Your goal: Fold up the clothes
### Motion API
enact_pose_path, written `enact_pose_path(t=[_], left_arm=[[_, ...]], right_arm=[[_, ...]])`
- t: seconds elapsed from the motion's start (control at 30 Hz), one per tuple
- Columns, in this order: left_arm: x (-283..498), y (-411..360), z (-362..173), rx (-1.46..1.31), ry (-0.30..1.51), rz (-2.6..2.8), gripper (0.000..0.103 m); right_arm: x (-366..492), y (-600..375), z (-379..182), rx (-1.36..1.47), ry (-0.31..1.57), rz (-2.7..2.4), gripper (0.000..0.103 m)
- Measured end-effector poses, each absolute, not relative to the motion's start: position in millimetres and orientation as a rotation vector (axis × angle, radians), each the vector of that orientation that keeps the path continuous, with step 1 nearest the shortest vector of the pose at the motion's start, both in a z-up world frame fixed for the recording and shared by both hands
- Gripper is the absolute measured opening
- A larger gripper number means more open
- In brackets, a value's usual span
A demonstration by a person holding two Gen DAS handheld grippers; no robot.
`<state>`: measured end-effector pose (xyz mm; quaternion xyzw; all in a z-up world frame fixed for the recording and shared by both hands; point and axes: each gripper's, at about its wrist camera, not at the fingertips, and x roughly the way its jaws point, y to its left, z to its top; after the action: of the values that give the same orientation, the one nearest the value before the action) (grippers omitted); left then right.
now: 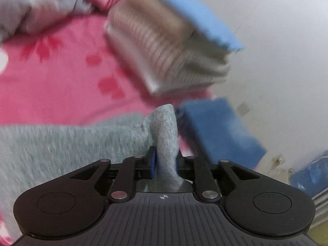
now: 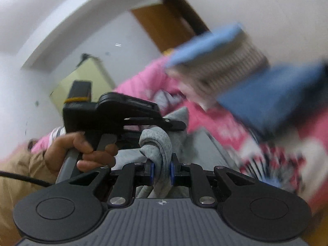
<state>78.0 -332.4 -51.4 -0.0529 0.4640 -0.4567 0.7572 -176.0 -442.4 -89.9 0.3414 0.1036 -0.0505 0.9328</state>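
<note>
A light grey knit garment (image 1: 61,143) stretches over the pink bed cover (image 1: 61,82). My left gripper (image 1: 165,162) is shut on a bunched fold of it that stands up between the blue pads. In the right wrist view my right gripper (image 2: 162,170) is shut on another rolled fold of the grey garment (image 2: 158,143). The left gripper's black body (image 2: 114,112) shows just beyond it, held by a person's hand (image 2: 82,149). Both views are blurred.
A stack of folded clothes (image 1: 164,47), striped with a light blue piece on top, lies on the bed by the white wall (image 1: 276,51). A darker blue folded item (image 1: 221,131) sits beside it. Crumpled grey cloth (image 1: 30,10) lies farther off. A wooden door (image 2: 164,24) stands behind.
</note>
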Motion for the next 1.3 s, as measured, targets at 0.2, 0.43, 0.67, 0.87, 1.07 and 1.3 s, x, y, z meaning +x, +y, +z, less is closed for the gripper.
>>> enact_pose_path(t=[0.2,0.43,0.67,0.87,1.07,1.3], left_arm=[[73.7,-274.2,-31.4,-0.255,0.967,-1.061,0.037],[75.4,-159.8,10.1,-0.279,0.83,-0.924,0.046],[91.8,-95.8,-24.7,-0.404,0.924,-0.824,0.062],[97.9,-115.0,-83.6,-0.582,1.081,-0.976,0.077],[108.3,-142.2,-120.5,-0.619,1.142,-1.048,0.077],[118.6,-176.9,-126.9,-0.63,1.105,-1.182,0.086]], right_arm=[[-185.0,-463.1,-112.6,0.859,0.23,-0.075,0.015],[-208.2,-485.2,-119.5,0.947,0.251,-0.091,0.027],[-186.5,-518.0,-73.0,0.807,0.291,-0.089,0.07],[-88.7,-543.0,-81.1,0.835,0.627,0.023,0.079],[-50.8,-557.7,-95.6,0.853,0.803,0.109,0.081],[-41.2,-567.2,-102.1,0.888,0.867,0.222,0.072]])
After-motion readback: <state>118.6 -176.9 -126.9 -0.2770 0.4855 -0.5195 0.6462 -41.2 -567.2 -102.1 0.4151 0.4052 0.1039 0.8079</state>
